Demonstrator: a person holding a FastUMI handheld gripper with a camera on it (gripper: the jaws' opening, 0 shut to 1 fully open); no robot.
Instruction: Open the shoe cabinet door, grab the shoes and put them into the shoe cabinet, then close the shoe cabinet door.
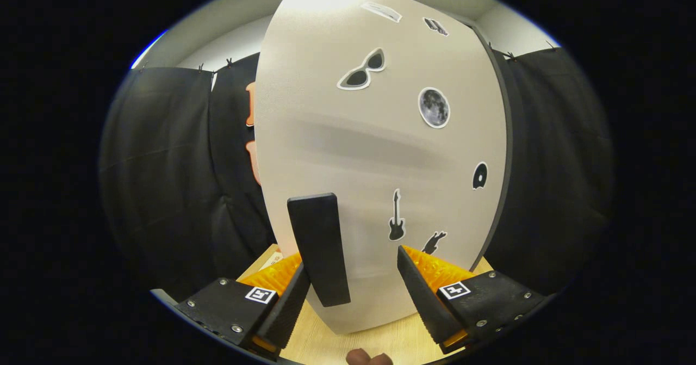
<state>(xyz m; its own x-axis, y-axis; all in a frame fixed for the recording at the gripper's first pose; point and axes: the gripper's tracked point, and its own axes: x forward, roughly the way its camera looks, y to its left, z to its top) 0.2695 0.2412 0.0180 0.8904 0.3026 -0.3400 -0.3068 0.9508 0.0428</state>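
Spread apart, the gripper [353, 278] pinches nothing; its left finger [288, 305] lies against the lower end of the dark handle [319, 248], while the right finger [421, 294] stands clear of it. That upright handle sits on the shoe cabinet door [380, 153], a pale panel just ahead of the fingers. Left of the door hangs black cloth [163, 180]. Stickers dot the door going rightward: sunglasses [363, 71], a guitar [396, 217], a moon [434, 107], a small dark disc [479, 175]. Below the door lies a light wooden surface [375, 340]. No shoes can be made out.
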